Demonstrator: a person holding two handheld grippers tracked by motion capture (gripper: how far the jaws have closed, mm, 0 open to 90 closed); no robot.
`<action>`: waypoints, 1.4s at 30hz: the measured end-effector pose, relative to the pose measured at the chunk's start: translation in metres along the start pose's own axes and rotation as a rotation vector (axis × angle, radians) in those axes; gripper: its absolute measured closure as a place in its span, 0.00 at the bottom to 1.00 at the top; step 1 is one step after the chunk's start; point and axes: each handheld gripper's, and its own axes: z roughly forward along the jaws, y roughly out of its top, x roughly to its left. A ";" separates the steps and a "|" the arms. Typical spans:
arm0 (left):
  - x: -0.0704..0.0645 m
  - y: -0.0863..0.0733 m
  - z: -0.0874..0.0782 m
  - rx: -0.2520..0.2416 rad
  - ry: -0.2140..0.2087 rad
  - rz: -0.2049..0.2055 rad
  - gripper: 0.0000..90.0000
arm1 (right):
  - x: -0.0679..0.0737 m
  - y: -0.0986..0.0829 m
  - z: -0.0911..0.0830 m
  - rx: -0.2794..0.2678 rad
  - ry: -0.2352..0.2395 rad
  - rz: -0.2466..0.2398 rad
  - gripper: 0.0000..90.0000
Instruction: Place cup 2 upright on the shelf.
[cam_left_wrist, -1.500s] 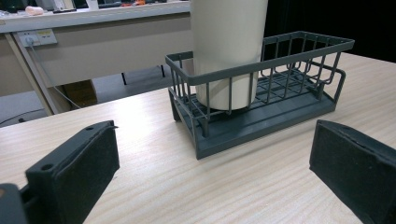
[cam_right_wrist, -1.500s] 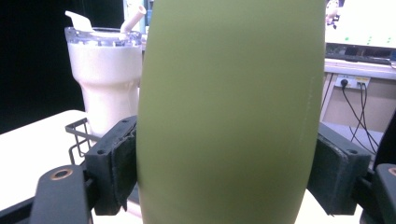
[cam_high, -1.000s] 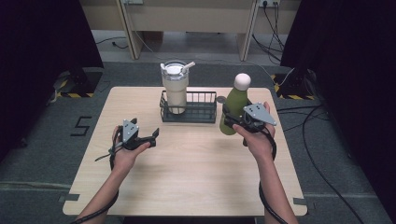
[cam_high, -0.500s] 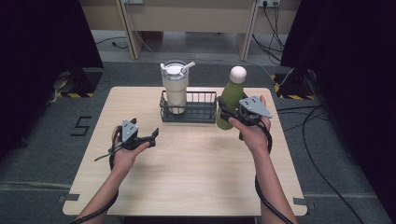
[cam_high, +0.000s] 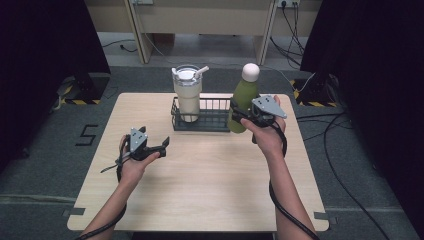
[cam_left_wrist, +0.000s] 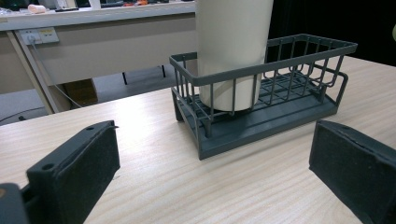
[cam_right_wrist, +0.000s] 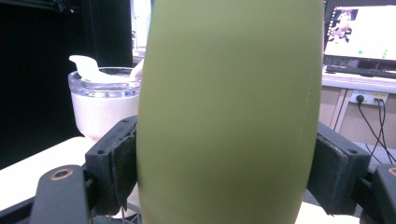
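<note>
1. The right gripper (cam_high: 239, 116) is clamped on the green bottle (cam_high: 244, 100), one black pad pressed flat against each side of its body in the right gripper view.
2. The green bottle (cam_right_wrist: 229, 112) stands upright in that grip, its white round cap (cam_high: 250, 71) on top, and it sits at the right end of the dark wire basket (cam_high: 200, 122); I cannot tell from here whether its base touches the surface or hangs over the basket's edge.
3. The basket rests toward the far side of the wooden surface (cam_high: 210, 180), and a cream tumbler (cam_high: 188, 95) with a clear lid and a straw stands upright inside its left part.
4. In the left gripper view the tumbler (cam_left_wrist: 233, 51) fills the near-left end of the basket (cam_left_wrist: 261, 107), leaving the other end open.
5. The left gripper (cam_high: 162, 145) is held low over the surface, well apart from the basket, with its jaws spread wide and nothing between them.
6. Its padded fingers (cam_left_wrist: 74, 172) frame the basket from a distance.
</note>
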 end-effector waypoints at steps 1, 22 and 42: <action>0.000 0.000 0.000 0.000 0.001 -0.001 0.01 | 0.000 0.000 0.001 0.003 0.001 0.003 0.24; 0.001 0.000 0.000 0.002 0.001 -0.004 0.01 | 0.004 0.013 0.023 -0.004 -0.003 0.010 0.24; 0.002 0.000 -0.001 -0.003 0.002 -0.005 0.01 | 0.008 0.024 0.042 -0.004 -0.003 0.010 0.24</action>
